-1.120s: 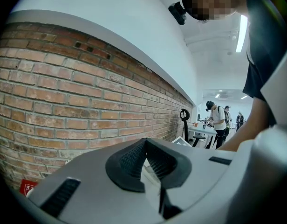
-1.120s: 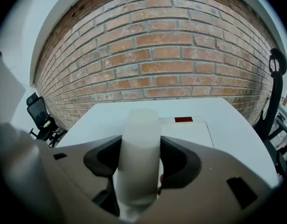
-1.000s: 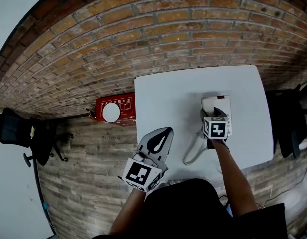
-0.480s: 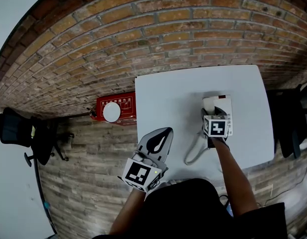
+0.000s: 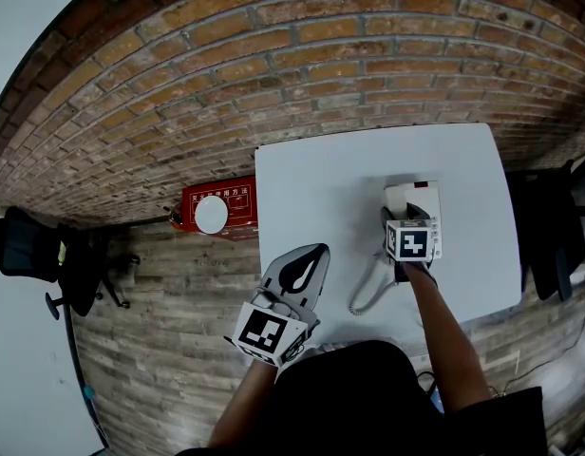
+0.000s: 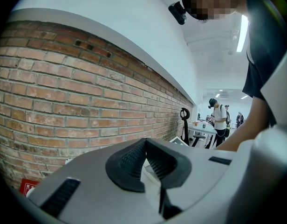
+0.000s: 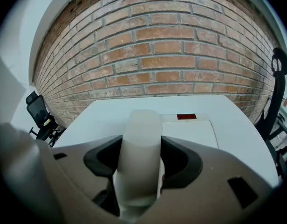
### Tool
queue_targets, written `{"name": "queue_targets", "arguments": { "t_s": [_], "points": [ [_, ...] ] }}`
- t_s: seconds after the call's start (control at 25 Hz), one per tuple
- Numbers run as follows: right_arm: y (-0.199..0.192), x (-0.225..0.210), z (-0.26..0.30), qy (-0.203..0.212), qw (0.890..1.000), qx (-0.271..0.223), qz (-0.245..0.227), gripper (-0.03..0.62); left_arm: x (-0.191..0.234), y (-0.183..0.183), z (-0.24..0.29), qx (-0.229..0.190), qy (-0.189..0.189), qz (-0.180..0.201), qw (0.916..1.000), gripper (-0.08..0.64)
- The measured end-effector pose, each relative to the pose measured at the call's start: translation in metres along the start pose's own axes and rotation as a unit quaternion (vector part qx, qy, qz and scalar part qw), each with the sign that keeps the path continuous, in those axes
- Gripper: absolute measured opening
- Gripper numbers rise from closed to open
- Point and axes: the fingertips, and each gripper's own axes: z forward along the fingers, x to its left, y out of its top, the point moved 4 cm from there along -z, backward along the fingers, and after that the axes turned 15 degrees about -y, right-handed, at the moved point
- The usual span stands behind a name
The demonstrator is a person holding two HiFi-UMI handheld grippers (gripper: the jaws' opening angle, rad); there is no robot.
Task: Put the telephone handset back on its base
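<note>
The white telephone base [image 5: 413, 196] sits right of centre on the white table [image 5: 311, 188]; in the right gripper view the base [image 7: 190, 133] carries a small red label. My right gripper [image 5: 407, 218] hovers over the base's left side, shut on the white handset [image 7: 140, 134], which stands between its dark pads [image 7: 181, 160]. A coiled cord [image 5: 367, 295] trails from it toward the table's front. My left gripper [image 5: 297, 275] hangs at the table's front left corner, its jaws shut on nothing; in its own view the left gripper [image 6: 146, 160] faces the brick wall.
A red box [image 5: 217, 209] with a white disc lies on the wooden floor against the brick wall [image 5: 273, 55]. Black office chairs stand at the far left [image 5: 31, 250] and beside the table's right edge [image 5: 549, 226]. A person [image 6: 220, 120] stands far off by other tables.
</note>
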Motion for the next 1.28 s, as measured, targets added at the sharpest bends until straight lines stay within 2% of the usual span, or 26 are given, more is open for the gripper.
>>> {"name": "queue_targets", "arguments": {
  "t_s": [0.44, 0.64, 0.88, 1.12, 1.28],
  "points": [
    [-0.0004, 0.0010, -0.0006, 0.012, 1.000, -0.003, -0.007, 0.242, -0.0026, 0.0014, 0.0032, -0.004, 0.000, -0.001, 1.0000, 0.009],
    [0.0001, 0.0017, -0.0013, 0.013, 1.000, -0.003, -0.008, 0.244, -0.0019, -0.0031, 0.0000, 0.008, 0.001, -0.001, 1.0000, 0.009],
    [-0.0007, 0.0006, -0.0006, 0.012, 1.000, -0.005, -0.006, 0.251, -0.0030, 0.0008, 0.0017, -0.005, -0.001, 0.000, 1.0000, 0.009],
    [0.0015, -0.0006, -0.0044, 0.017, 1.000, -0.009, -0.003, 0.264, -0.0042, -0.0035, 0.0032, 0.009, -0.004, 0.000, 1.0000, 0.009],
    [-0.0001, -0.0030, -0.0082, 0.012, 1.000, -0.007, 0.000, 0.263, -0.0049, 0.0002, 0.0028, -0.002, -0.003, 0.003, 1.0000, 0.009]
  ]
}}
